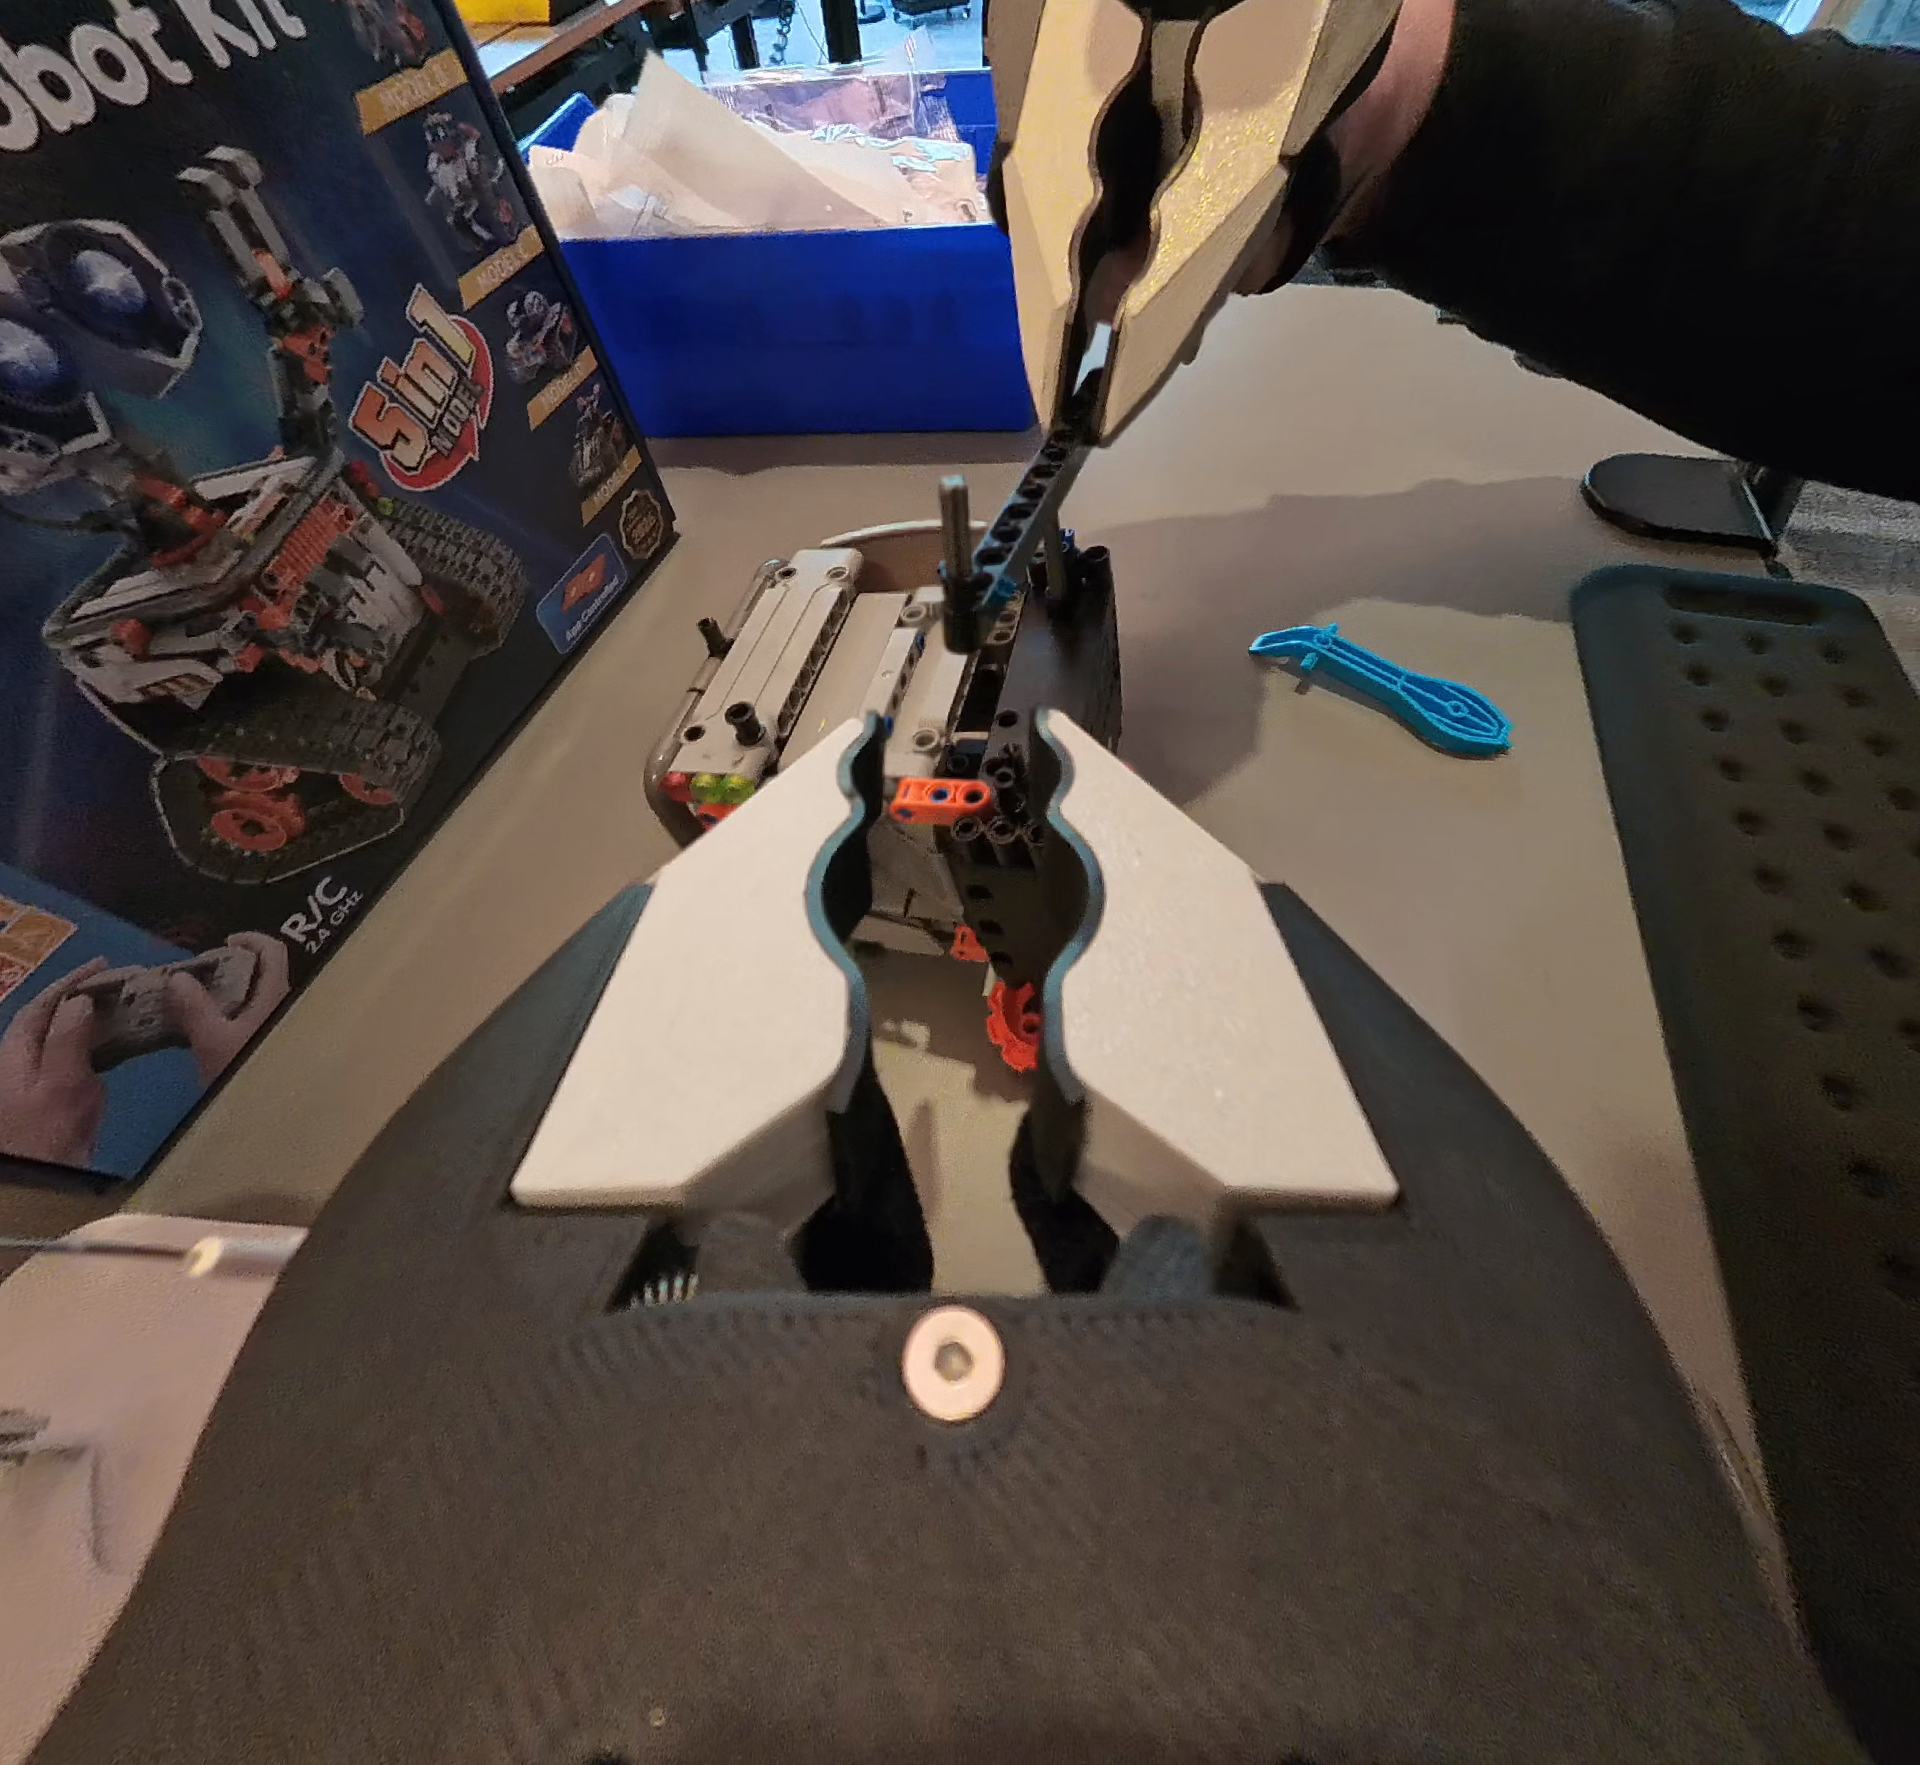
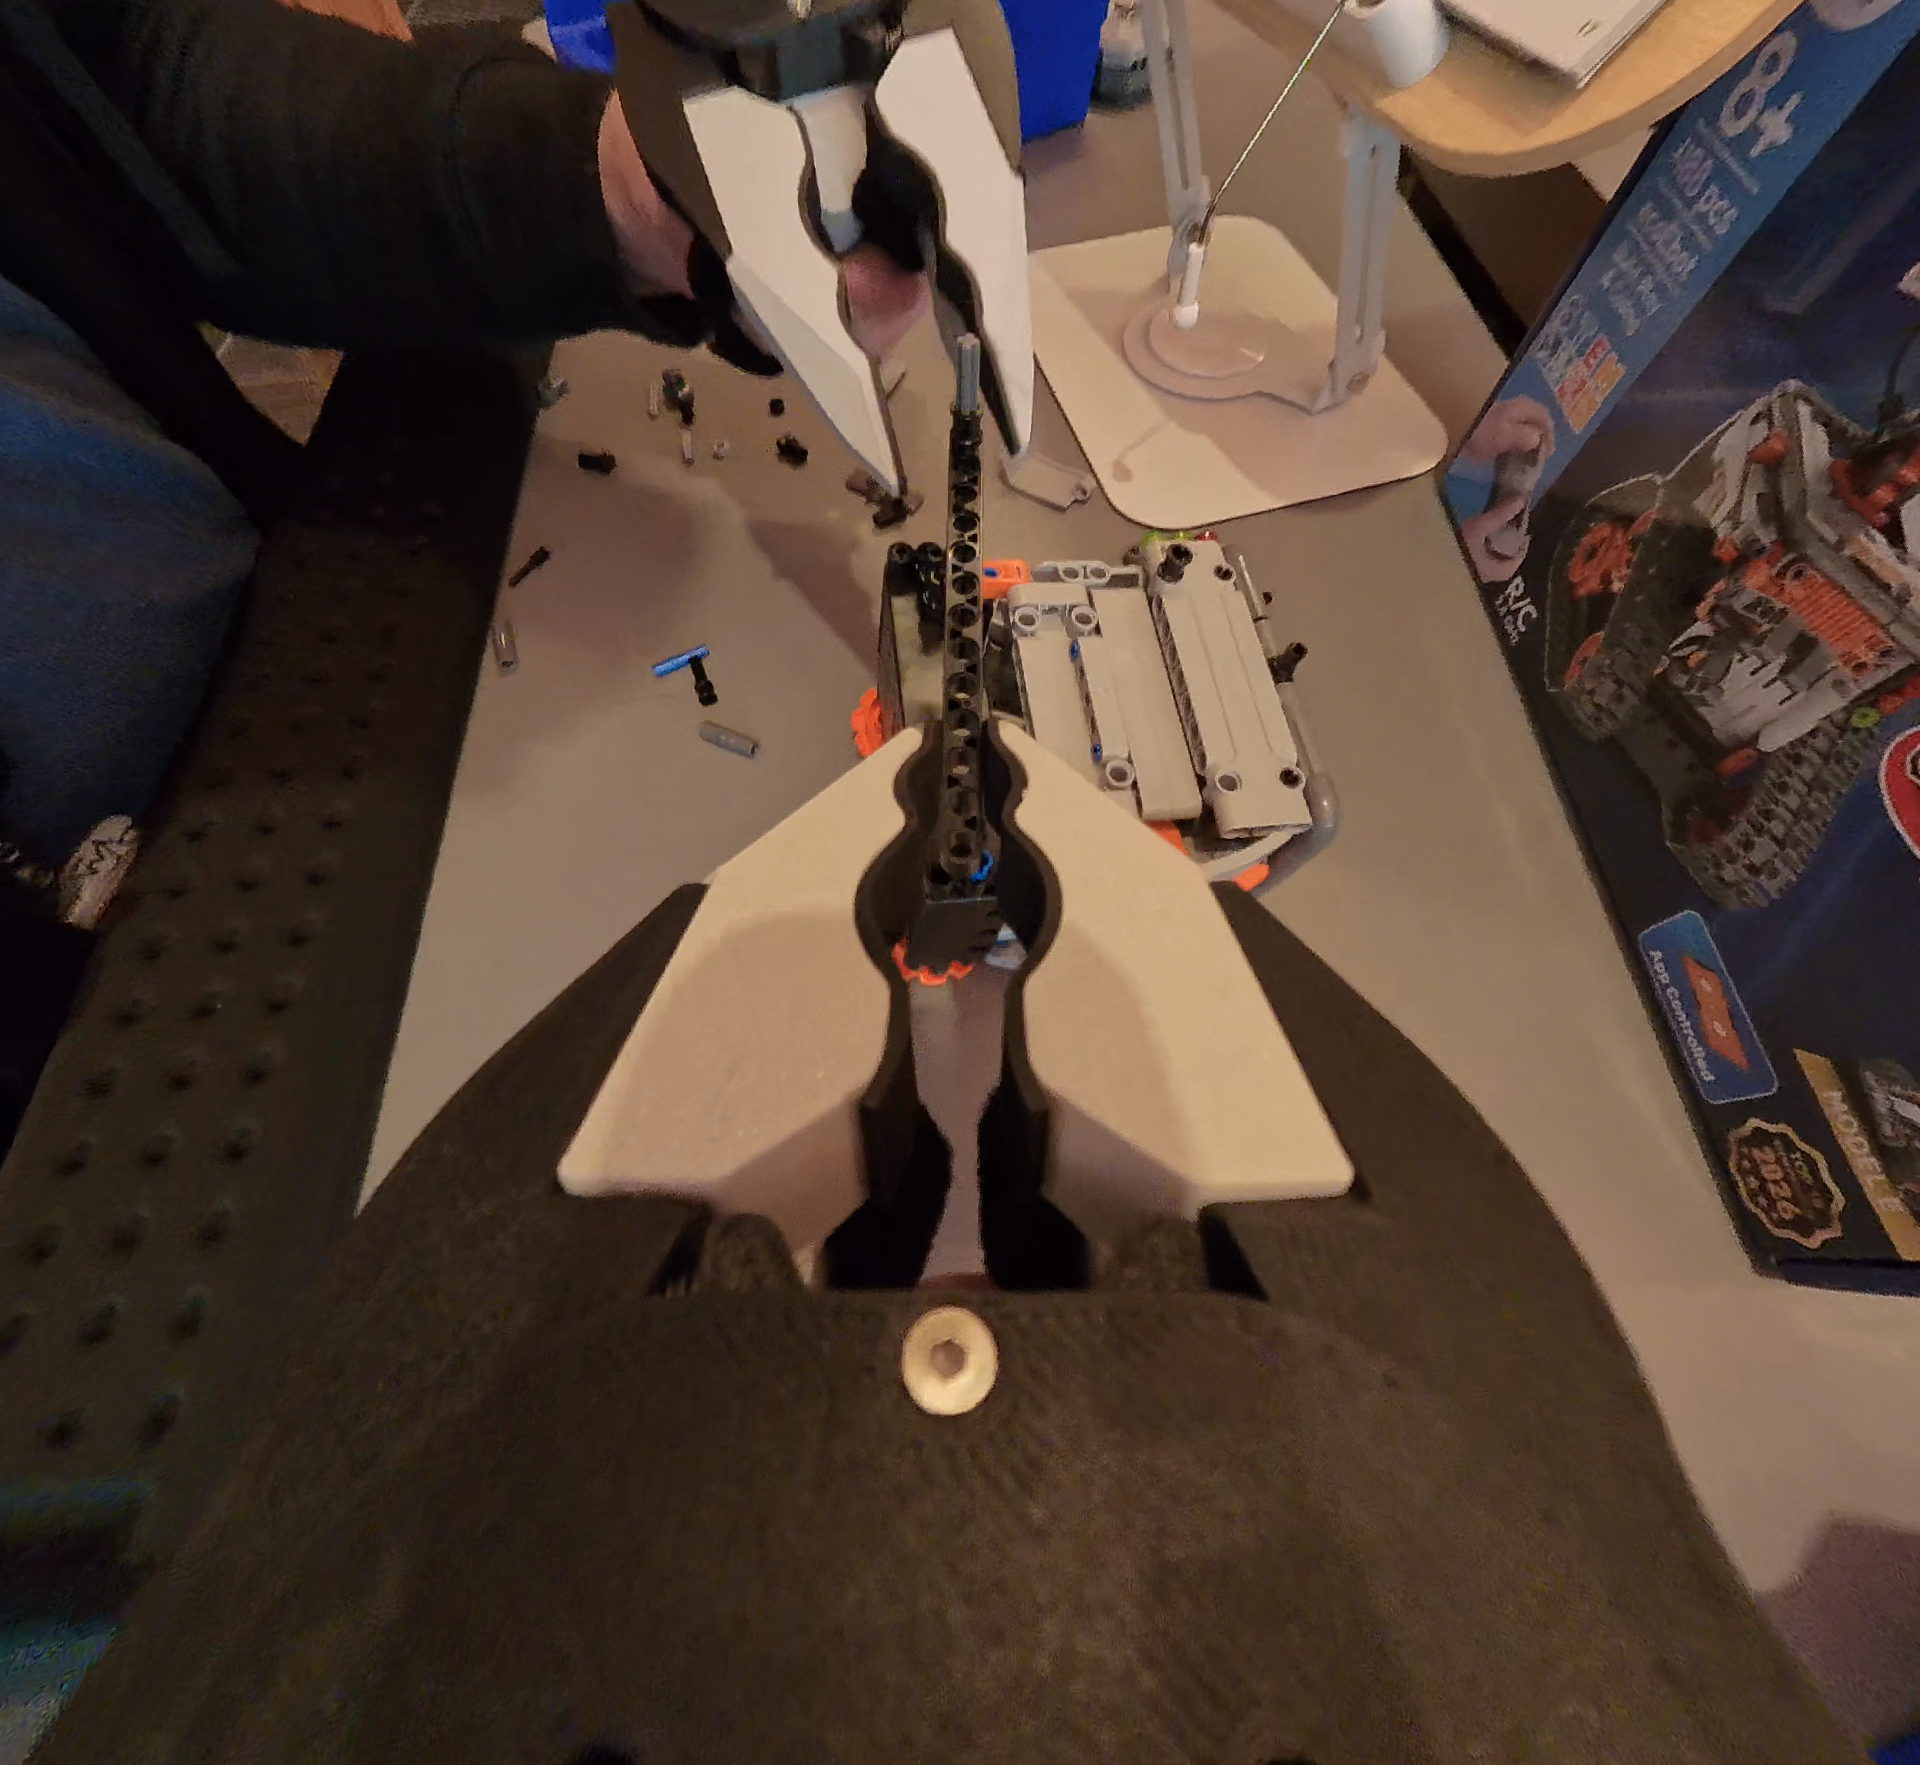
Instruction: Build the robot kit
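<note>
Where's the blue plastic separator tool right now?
In the left wrist view, the blue separator tool lies flat on the grey table, right of the brick model, beside the black perforated mat.

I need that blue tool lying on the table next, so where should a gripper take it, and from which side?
Grip the blue tool across its narrow middle shaft, coming straight down from above. It lies flat on the table with open space around it, and its wide rounded end would likely slip from the gripper.
</note>
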Motion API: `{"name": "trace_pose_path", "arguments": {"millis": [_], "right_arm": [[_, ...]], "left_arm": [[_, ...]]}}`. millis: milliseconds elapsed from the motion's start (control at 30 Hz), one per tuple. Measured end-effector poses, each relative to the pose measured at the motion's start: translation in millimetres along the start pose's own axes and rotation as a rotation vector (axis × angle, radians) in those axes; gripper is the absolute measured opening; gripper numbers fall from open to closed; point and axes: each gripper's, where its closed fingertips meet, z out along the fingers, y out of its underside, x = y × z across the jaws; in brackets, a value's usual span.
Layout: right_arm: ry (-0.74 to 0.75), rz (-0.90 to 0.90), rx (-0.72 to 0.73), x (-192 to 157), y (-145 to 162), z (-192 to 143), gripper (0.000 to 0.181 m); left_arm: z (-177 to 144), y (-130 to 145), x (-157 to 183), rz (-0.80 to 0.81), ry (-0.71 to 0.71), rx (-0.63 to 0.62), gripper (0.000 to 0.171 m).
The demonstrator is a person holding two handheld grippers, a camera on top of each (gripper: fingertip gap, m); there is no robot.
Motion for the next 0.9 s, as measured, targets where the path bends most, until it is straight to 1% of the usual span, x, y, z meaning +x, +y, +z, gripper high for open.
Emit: {"name": "trace_pose_path", "arguments": {"millis": [67, 133, 233, 333, 433, 667, 767, 900], "right_arm": [[-0.030, -0.011, -0.032, -1.9, 3.2, 2.8, 0.004], [-0.046, -0.021, -0.054, -1.8, 4.4, 6.5, 0.004], [-0.067, -0.034, -0.081, -0.8, 5.8, 11.7, 0.004], [-0.097, -0.048, -0.116, -1.5, 8.0, 16.0, 0.004], [-0.115, -0.053, -0.140, -1.6, 9.4, 18.9, 0.004], [-0.104, -0.039, -0.176, 1.8, 12.2, 19.7, 0.006], [-0.087, -0.027, -0.172, 2.6, 10.1, 13.1, 0.008], [-0.072, -0.023, -0.157, 4.4, 7.0, 4.6, 0.004]], "left_arm": [[-4.3, -0.6, -1.5, -0.016, 0.007, 0.012, 0.027], [-5.3, -0.7, 2.1, -0.031, 0.043, 0.014, 0.025], [-2.8, 3.5, 5.7, -0.047, 0.082, -0.001, 0.015], [0.0, 6.8, 6.0, -0.061, 0.091, -0.003, 0.015], [1.8, 8.2, 8.1, -0.061, 0.101, -0.002, 0.008], [5.7, 13.3, 9.1, -0.050, 0.105, -0.034, 0.007], [5.9, 9.8, 9.5, -0.058, 0.105, -0.021, 0.007], [5.2, 3.0, 9.9, -0.069, 0.102, -0.009, 0.007]]}}
